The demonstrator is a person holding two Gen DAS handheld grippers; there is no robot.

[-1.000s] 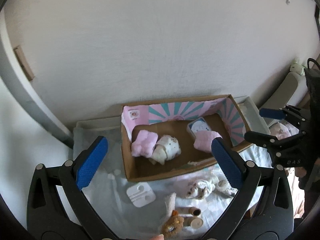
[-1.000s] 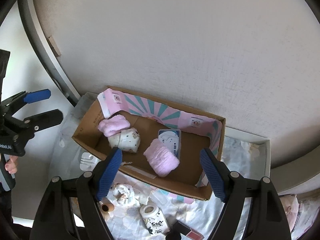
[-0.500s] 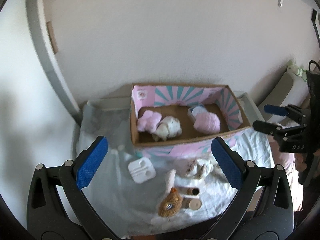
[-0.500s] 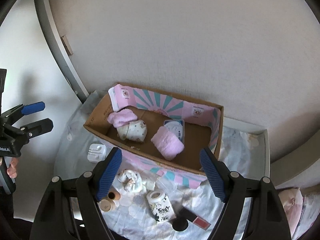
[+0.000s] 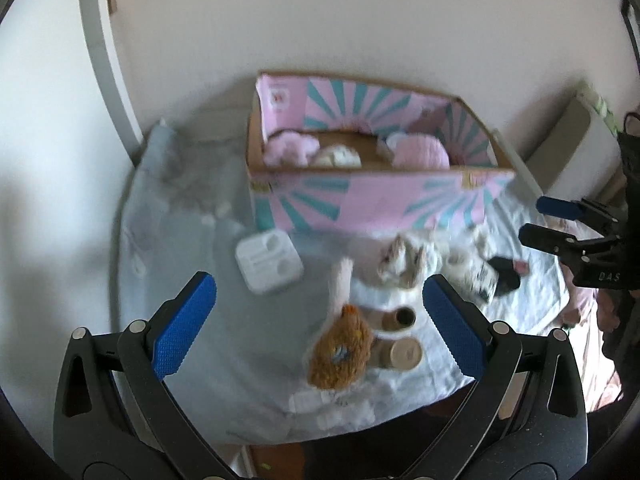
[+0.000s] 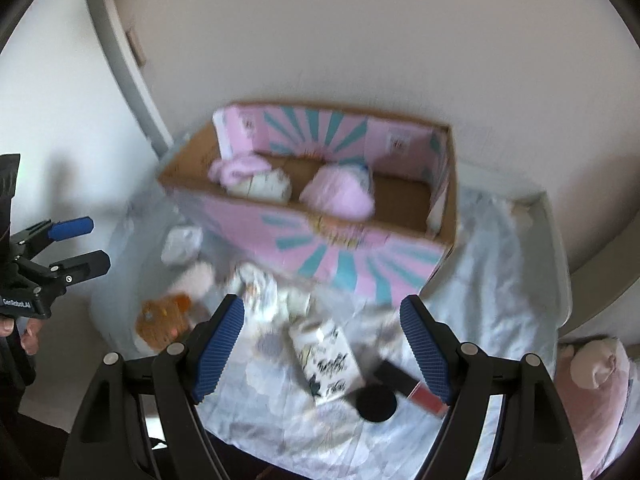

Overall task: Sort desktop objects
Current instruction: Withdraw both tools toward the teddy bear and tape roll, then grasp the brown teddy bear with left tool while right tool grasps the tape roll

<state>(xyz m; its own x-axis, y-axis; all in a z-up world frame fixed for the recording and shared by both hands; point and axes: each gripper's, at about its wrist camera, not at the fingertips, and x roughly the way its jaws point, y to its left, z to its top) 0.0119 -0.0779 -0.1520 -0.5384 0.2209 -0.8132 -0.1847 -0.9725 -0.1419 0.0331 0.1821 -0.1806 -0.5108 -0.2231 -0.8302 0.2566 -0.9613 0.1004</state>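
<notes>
The desk (image 5: 192, 344), draped in a pale cloth, spreads below both hand-held grippers. Beyond them, at its far edge against the wall, stands the box (image 5: 372, 204), pink with teal rays outside and brown card inside. It holds two pink cloth rolls (image 6: 340, 196) and a white patterned bundle (image 6: 264, 186).

The left hand-held gripper (image 5: 316, 320) hangs over the near part of the desk with its blue pads wide apart and nothing between them. Ahead of its left pad lies a white square case (image 5: 269, 261). Between its pads, low down, sits a brown plush toy (image 5: 340, 354), with two small tan tubes (image 5: 402, 338) just beside it toward the right pad. Farther ahead, near the box, lies a white crumpled cloth (image 5: 402, 260).

The right hand-held gripper (image 6: 322, 344) is likewise spread open and empty. Between its pads lies a white roll with black print (image 6: 326, 360); just nearer and right of that are a black round cap (image 6: 375, 402) and a red stick (image 6: 428, 394), close to the right pad.

The pictures are blurred, so finer detail is lost.
</notes>
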